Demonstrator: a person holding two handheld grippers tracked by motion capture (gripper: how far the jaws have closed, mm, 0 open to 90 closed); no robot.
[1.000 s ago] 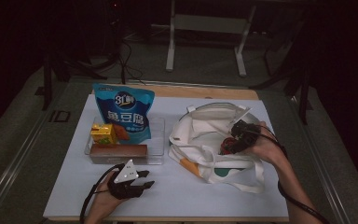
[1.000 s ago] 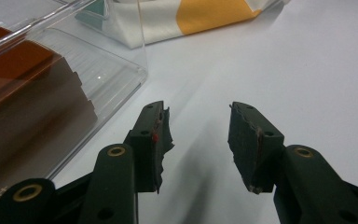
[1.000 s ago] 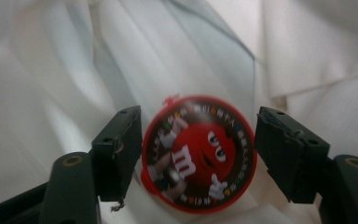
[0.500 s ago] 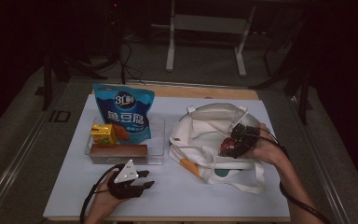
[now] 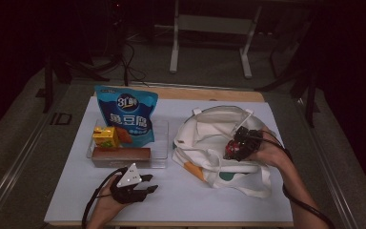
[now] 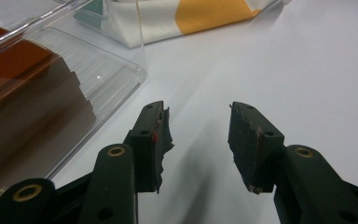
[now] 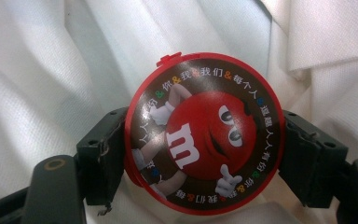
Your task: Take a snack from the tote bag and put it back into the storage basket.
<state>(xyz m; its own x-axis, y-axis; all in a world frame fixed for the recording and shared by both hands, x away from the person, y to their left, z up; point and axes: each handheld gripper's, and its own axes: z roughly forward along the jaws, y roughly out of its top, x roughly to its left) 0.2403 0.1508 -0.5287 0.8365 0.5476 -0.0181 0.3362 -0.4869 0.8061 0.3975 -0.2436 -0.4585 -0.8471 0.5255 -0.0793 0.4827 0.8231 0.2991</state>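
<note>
My right gripper (image 5: 234, 147) is shut on a round red M&M's candy tin (image 7: 204, 133), its jaws pressing the tin's two sides. It holds the tin (image 5: 230, 149) over the mouth of a white cloth tote bag (image 5: 214, 138), whose white fabric (image 7: 42, 60) lies right behind the tin. My left gripper (image 5: 145, 183) rests on the white table near the front edge, open with nothing between its black fingers (image 6: 151, 135). It points toward the front corner of a clear plastic tray (image 6: 74, 70).
The clear tray (image 5: 159, 143) holds a blue snack pouch (image 5: 126, 117), a yellow juice carton (image 5: 106, 137) and a long brown box (image 5: 121, 155). The tote shows an orange patch (image 6: 214, 14) facing my left gripper. Bare white table (image 5: 186, 200) lies between my grippers.
My right gripper has moved the candy tin slightly down and toward me over the bag. The left gripper has stayed put.
</note>
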